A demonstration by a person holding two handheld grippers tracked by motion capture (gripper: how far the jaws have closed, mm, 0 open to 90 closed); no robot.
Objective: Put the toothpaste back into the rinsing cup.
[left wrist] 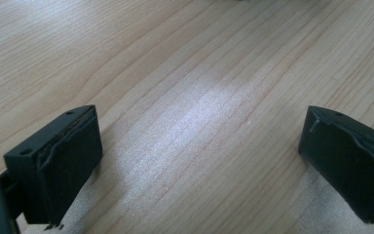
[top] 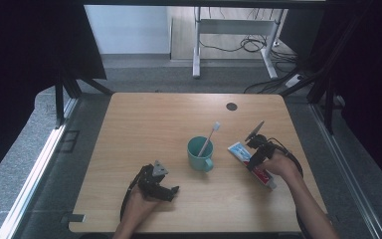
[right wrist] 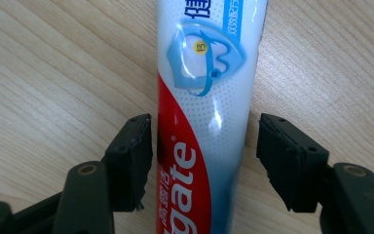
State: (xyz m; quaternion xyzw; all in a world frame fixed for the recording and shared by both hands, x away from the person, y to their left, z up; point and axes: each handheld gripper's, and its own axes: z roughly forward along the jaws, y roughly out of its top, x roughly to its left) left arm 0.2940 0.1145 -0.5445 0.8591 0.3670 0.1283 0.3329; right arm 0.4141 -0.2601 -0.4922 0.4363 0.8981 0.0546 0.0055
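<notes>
wood surface: a pale wooden table with fine grain carried everything, and a small dark round cap sat near its far edge.
toothpaste: a white, red and blue plastic toothpaste tube lay flat on the table at the right side, slanting from its flat end near the mug down toward its cap by the person's right hand.
right gripper: the right gripper pointed down over the tube, one black jaw on each side of it. in the right gripper view the left jaw stood right against the tube's edge and the right jaw stood a little clear of it, so the jaws were apart and not clamped on it.
right gripper, high view: the right gripper sat over the middle of the tube, held by the right hand.
left gripper: the left gripper had its jaws wide apart with bare wood between them; it lay low at the near left of the table, well apart from the tube.
mug: a teal ceramic mug stood upright between the two grippers, just beside the tube's flat end.
toothbrush: a pale, thin toothbrush leaned in the mug, head up and tilted to the right.
</notes>
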